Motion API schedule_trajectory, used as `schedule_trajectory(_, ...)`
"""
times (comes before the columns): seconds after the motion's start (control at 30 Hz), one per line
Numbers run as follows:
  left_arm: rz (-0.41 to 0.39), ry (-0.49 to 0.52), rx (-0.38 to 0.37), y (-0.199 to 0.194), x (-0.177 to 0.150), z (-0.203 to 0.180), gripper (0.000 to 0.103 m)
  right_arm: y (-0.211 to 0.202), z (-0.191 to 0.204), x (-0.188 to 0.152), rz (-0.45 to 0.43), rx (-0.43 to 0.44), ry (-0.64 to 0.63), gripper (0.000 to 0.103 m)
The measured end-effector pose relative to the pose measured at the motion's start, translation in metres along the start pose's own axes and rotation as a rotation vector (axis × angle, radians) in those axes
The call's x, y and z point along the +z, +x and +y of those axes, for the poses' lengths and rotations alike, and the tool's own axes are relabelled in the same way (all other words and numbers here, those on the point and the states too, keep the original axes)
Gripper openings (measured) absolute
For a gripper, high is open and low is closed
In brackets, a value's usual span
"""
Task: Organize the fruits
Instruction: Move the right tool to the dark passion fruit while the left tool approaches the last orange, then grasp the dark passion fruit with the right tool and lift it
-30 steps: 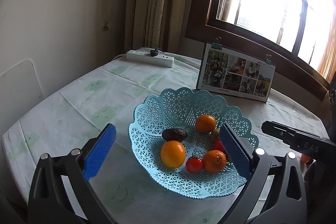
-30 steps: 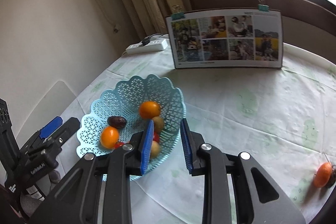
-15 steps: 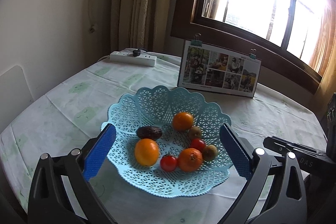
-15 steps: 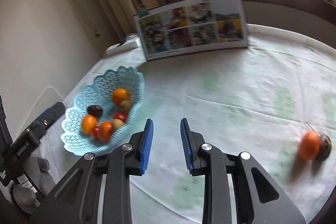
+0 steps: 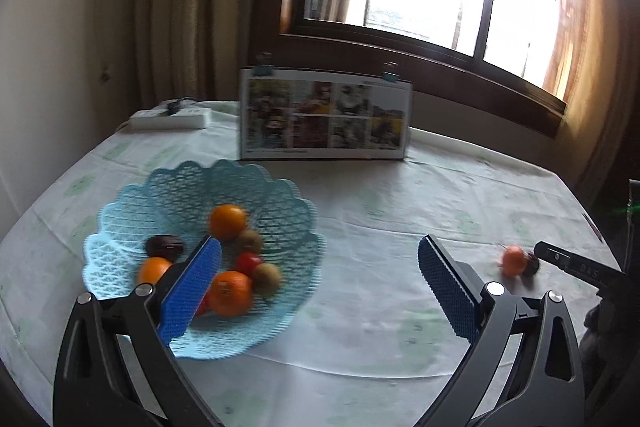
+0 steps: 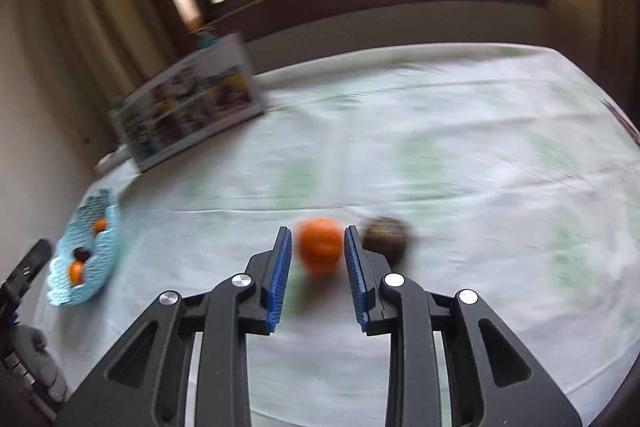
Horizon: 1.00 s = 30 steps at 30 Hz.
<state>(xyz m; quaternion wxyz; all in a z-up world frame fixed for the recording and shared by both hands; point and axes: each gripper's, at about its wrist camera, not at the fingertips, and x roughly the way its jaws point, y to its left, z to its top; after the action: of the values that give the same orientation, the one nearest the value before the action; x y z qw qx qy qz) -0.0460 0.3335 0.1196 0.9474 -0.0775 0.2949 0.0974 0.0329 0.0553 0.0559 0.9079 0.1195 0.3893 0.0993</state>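
A blue lattice basket (image 5: 180, 183) holds several fruits: oranges (image 5: 228, 221), a dark fruit (image 5: 165, 246), kiwis and a red tomato. My left gripper (image 5: 318, 247) hovers wide open over the basket's right rim with nothing between its pads. At the table's right side a loose orange (image 6: 320, 249) lies beside a dark brown fruit (image 6: 386, 237). My right gripper (image 6: 317, 231) is open, its blue pads flanking the orange just at their tips; whether they touch is blurred. From the left wrist view the same orange (image 5: 513, 259) sits by one of the right gripper's fingers (image 5: 568, 263).
A clipped photo board (image 5: 326, 115) stands at the back of the table under the window. A white power strip (image 5: 172, 118) lies at the back left by the curtain. The basket (image 6: 86, 287) is far left in the right wrist view. Pale tablecloth (image 6: 440, 155) spreads between the two.
My right gripper swung away from the basket and across to the loose orange, which now sits between its tips. The left gripper turned right, so the basket lies to its left.
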Motion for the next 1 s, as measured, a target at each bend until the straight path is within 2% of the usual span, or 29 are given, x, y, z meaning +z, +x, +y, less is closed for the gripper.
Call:
schedule_trajectory(0.1, 0.006, 0.06, -0.043, 0.002, -0.003, -0.03, 0.1, 0.002, -0.025, -0.002, 0.017, -0.034, 0.021, 0.028)
schedule_trajectory(0.2, 0.015, 0.115, -0.073, 0.005, -0.007, -0.057, 0.1, 0.008, -0.035, -0.001, 0.037, -0.029, 0.027, 0.028)
schedule_trajectory(0.43, 0.033, 0.17, -0.092, 0.012, -0.009, -0.089, 0.1, 0.026, -0.028, 0.001, 0.088, -0.001, -0.042, 0.028)
schedule_trajectory(0.5, 0.038, 0.174, -0.089, 0.013, -0.009, -0.091, 0.1, 0.03, -0.026, 0.002, 0.1, -0.003, -0.056, 0.033)
schedule_trajectory(0.57, 0.045, 0.179, -0.084, 0.017, -0.008, -0.094, 0.1, 0.034, -0.024, 0.004, 0.109, 0.006, -0.062, 0.054)
schedule_trajectory(0.63, 0.052, 0.183, -0.082, 0.021, -0.007, -0.096, 0.1, 0.037, -0.024, 0.006, 0.103, 0.004, -0.071, 0.061)
schedule_trajectory(1.0, 0.088, 0.212, -0.085, 0.046, -0.003, -0.115, 0.1, 0.042, -0.033, 0.01, 0.118, 0.026, -0.085, 0.061)
